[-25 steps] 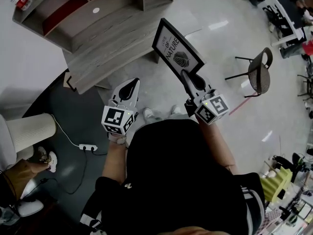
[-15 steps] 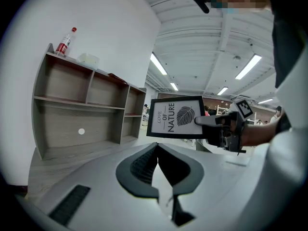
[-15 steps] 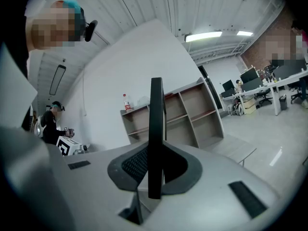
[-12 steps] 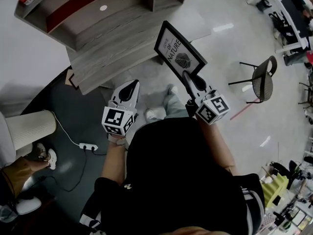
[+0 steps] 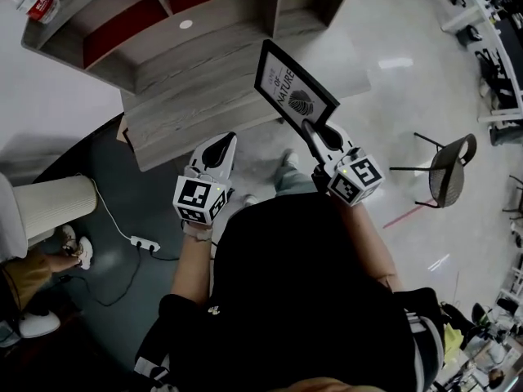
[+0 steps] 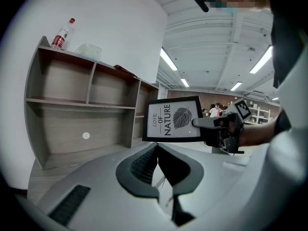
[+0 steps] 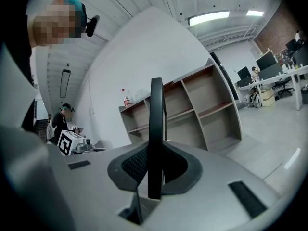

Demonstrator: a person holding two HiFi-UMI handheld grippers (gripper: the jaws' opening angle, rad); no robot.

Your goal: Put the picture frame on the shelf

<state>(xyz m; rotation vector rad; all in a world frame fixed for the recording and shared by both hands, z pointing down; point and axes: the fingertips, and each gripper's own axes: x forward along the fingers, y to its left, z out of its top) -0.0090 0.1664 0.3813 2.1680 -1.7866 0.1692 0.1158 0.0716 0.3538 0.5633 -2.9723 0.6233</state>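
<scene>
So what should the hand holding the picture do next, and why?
Probably carry the picture frame forward to the shelf. The right gripper is clamped on one edge of the frame and holds it in the air, short of the shelf's open compartments. The left gripper is shut and empty, so the right one likely does this alone.

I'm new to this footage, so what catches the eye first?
The black picture frame reading Love of Nature stands out, clamped by its edge in the right tool. Beyond it stands a grey wooden shelf; the left tool, level with the right one, is shut and empty.
</scene>
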